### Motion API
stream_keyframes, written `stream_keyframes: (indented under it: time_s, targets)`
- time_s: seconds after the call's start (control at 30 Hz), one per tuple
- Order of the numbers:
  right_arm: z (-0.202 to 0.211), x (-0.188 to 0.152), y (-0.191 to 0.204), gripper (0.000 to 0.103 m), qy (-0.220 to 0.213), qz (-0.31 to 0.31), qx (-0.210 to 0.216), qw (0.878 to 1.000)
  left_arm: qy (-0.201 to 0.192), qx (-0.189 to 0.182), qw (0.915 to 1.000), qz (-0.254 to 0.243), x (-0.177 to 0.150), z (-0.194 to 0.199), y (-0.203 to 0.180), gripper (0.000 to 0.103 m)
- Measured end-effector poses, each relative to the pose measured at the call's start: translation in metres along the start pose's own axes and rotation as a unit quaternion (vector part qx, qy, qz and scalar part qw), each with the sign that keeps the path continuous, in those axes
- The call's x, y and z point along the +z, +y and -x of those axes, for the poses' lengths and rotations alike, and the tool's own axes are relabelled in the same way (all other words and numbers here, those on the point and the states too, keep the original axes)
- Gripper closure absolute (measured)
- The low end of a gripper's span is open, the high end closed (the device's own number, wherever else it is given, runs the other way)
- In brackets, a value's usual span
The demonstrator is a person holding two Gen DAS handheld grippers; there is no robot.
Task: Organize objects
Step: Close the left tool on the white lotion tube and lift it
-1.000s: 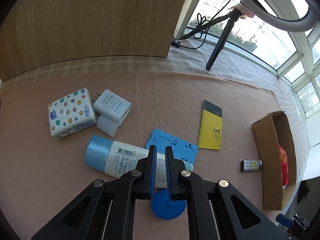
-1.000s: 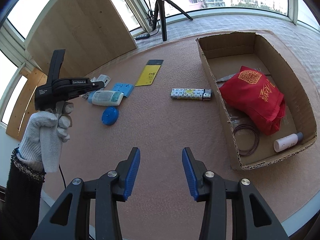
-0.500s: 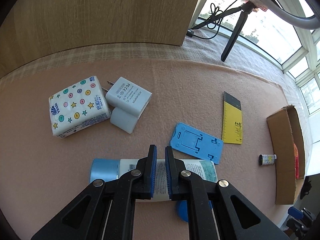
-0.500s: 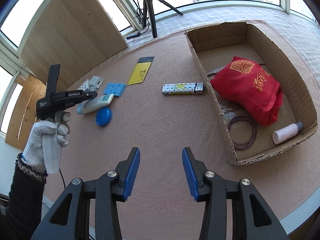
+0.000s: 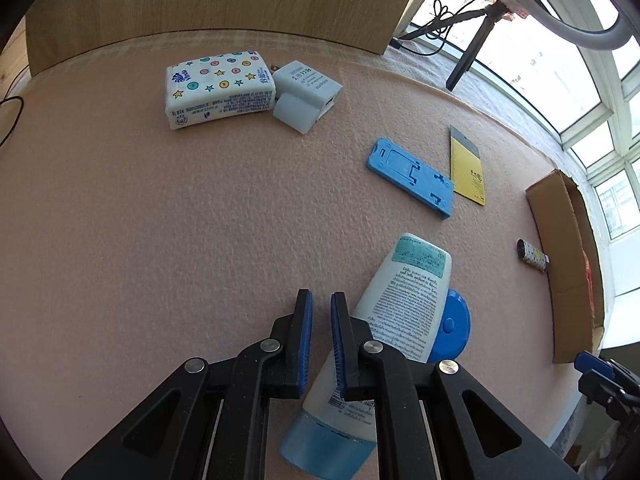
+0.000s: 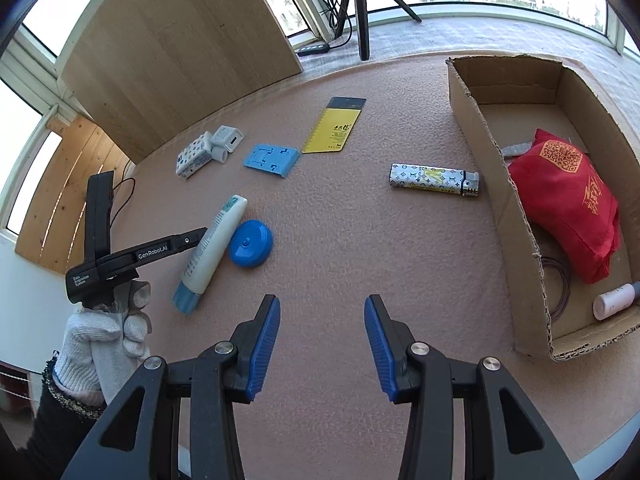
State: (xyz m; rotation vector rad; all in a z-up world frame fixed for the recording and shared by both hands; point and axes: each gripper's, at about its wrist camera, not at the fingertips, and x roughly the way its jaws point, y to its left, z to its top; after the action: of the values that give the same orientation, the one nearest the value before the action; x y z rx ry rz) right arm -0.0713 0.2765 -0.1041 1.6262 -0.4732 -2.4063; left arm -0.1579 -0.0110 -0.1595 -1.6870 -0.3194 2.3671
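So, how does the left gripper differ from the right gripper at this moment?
The left gripper has its jaws nearly shut with nothing between them; the right gripper is wide open. The left one sits low beside the lotion tube; the right one hangs over bare mat. Both have blue pads and hold nothing.

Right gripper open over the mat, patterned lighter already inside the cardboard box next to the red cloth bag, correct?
Not quite. The right gripper is open over the mat, but the patterned lighter is not inside the cardboard box. It lies on the pink mat just outside the box's left wall. The red cloth bag is inside. The right wrist view shows this.
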Motion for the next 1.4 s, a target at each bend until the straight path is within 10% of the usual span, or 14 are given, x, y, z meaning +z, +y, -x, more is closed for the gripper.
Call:
stream_keyframes:
  time_s: [0.47,0.67,1.4]
  targets:
    - [-0.028,-0.003,0.026,0.052,0.028,0.037,0.019,0.999,0.001,-0.028,0.9996,-0.001,-0.051,0.019,-0.017,0.083]
    - [-0.038,0.0,0.038,0.044,0.023,0.049,0.038,0.998,-0.016,-0.057,0.9979,-0.028,-0.065,0.043,-0.025,0.027]
    - [-0.094,0.017,0.059,0.042,0.099,0.041,0.075,0.991,0.016,-0.125,0.9902,-0.061,-0.083,0.023,-0.05,0.031]
